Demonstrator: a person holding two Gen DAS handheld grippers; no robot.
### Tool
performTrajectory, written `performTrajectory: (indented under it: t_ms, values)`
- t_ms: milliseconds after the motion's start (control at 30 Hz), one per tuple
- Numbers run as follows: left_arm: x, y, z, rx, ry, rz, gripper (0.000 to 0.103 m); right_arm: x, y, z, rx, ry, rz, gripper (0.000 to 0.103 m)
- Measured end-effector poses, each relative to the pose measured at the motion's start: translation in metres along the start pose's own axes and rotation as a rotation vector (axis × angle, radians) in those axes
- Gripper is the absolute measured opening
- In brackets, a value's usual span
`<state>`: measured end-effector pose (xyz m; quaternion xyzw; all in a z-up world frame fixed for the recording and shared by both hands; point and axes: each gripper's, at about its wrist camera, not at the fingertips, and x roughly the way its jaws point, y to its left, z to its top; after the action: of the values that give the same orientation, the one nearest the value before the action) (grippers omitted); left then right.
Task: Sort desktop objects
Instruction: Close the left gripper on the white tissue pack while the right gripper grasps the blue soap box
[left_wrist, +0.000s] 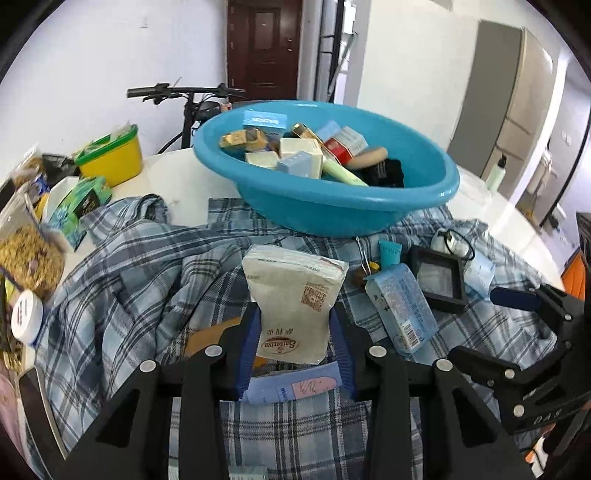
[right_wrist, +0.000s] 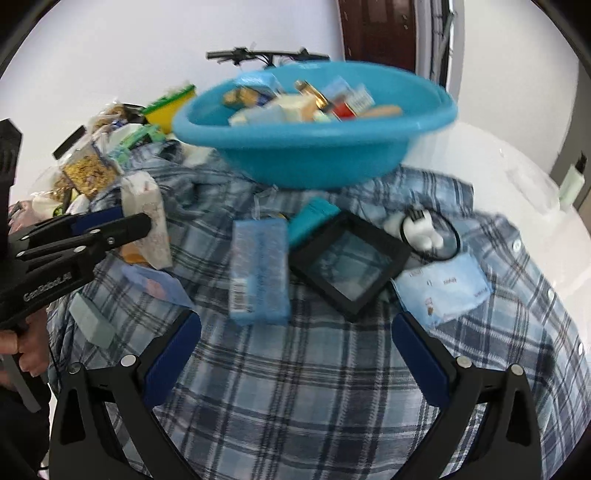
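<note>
Right now the left gripper (left_wrist: 293, 332) is clenched on a tissue pack (left_wrist: 295, 295), its blue pads pressing both sides of the pack's lower end. The pack stands tilted up from the plaid shirt (left_wrist: 147, 266), its far end pointing toward the blue basin (left_wrist: 332, 206). In the right wrist view the same pack (right_wrist: 147, 221) sits at the tip of the left gripper (right_wrist: 122, 225), lifted off the cloth at the left.

Beneath the held pack lies a pale blue sachet (left_wrist: 295, 386), just behind the pads. To its right on the shirt lie a blue box (left_wrist: 402, 306) with a barcode, a teal tube (left_wrist: 389, 253) and a black frame (left_wrist: 439, 277); beyond the frame are a white clip (left_wrist: 443, 240) with a black loop and a light blue packet (left_wrist: 480, 271). The basin stands on the far part of the shirt, directly ahead of the pack, and holds many small boxes and tubes. A yellow tub (left_wrist: 114, 158) with a green rim stands at far left, near bags of snacks.

The right gripper (right_wrist: 295, 347) is released, its jaws spread wide above bare plaid cloth, holding nothing. Just ahead of it lie the blue box (right_wrist: 258, 269) and the black frame (right_wrist: 351, 258), with the light blue packet (right_wrist: 443, 288) touching near its right finger. A grey block (right_wrist: 92, 321) lies beside its left finger. The right view is blurred, so small labels cannot be read.
</note>
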<state>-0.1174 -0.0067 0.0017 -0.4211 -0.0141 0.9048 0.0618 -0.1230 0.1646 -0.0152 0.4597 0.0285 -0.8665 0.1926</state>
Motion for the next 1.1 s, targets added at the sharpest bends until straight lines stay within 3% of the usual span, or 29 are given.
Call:
performTrajectory:
  t_ms: [267, 433, 600, 700, 933, 1100]
  values:
    - [-0.008, -0.002, -0.009, 0.025, 0.010, -0.018, 0.037, 0.008, 0.018, -0.001, -0.050, 0.008, 0.031, 0.103]
    - [0.012, -0.012, -0.006, 0.092, 0.049, 0.029, 0.041, 0.010, 0.025, -0.003, -0.055, 0.021, 0.036, 0.103]
    - [0.053, -0.015, -0.001, 0.130, 0.136, 0.049, 0.044, 0.007, 0.021, -0.005, -0.046, 0.021, 0.030, 0.103]
    - [0.060, -0.013, -0.003, 0.126, 0.163, 0.018, 0.045, 0.005, 0.015, -0.006, -0.032, 0.024, 0.027, 0.103]
    - [0.051, -0.023, -0.015, 0.182, 0.165, -0.025, 0.069, 0.014, 0.006, -0.008, 0.017, 0.045, 0.056, 0.103]
    - [0.056, -0.031, -0.019, 0.215, 0.164, -0.001, 0.071, 0.017, 0.014, -0.009, -0.012, 0.052, 0.038, 0.102]
